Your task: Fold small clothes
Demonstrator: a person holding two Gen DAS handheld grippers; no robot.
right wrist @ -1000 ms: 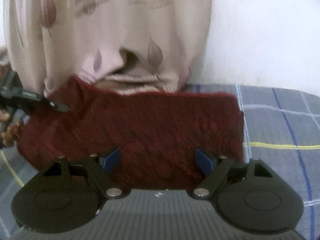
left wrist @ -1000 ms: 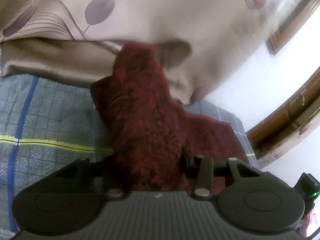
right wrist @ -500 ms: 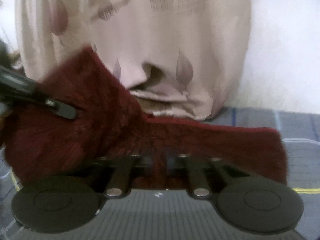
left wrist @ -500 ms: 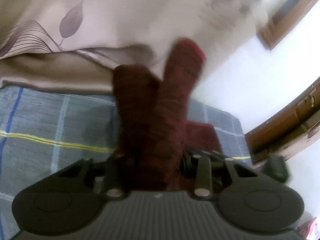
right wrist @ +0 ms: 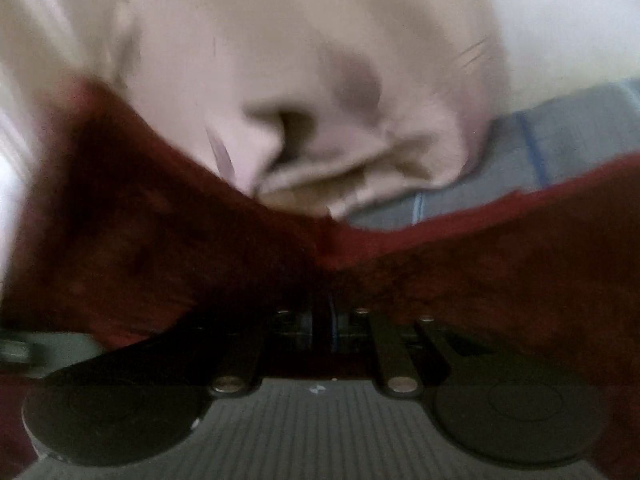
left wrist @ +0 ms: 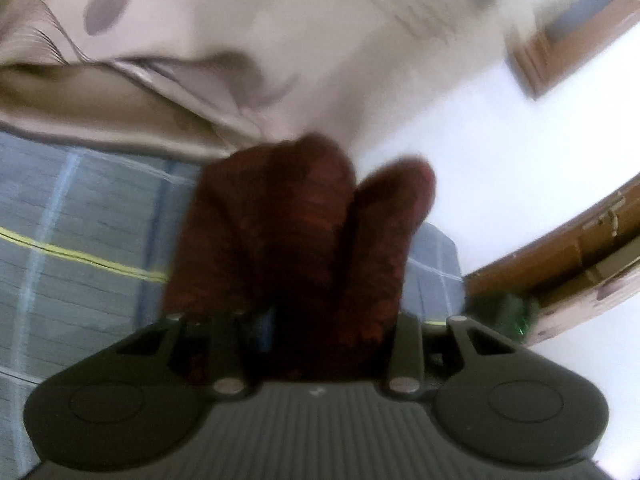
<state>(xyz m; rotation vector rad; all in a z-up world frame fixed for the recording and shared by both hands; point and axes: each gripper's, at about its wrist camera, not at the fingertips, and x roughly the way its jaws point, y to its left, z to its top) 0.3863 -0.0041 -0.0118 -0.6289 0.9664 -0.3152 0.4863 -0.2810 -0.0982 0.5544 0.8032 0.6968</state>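
A dark red fuzzy knit garment (left wrist: 296, 240) is bunched in front of my left gripper (left wrist: 320, 320), which is shut on it; folds of it stand up between the fingers and hide the tips. In the right wrist view the same red garment (right wrist: 140, 240) stretches across the frame, raised off the bed on both sides. My right gripper (right wrist: 320, 320) is shut on its edge, jaws together. Both views are blurred by motion.
A grey plaid bed sheet (left wrist: 80, 240) with blue and yellow lines lies underneath. A beige pillow with a leaf print (left wrist: 240, 40) lies just beyond the garment, also in the right wrist view (right wrist: 320, 100). A white wall and wooden furniture (left wrist: 580, 248) stand at the right.
My right gripper has closed on the garment's edge and lifted it. My left gripper has kept its hold and raised its bunch of fabric; both views have moved nearer the pillow.
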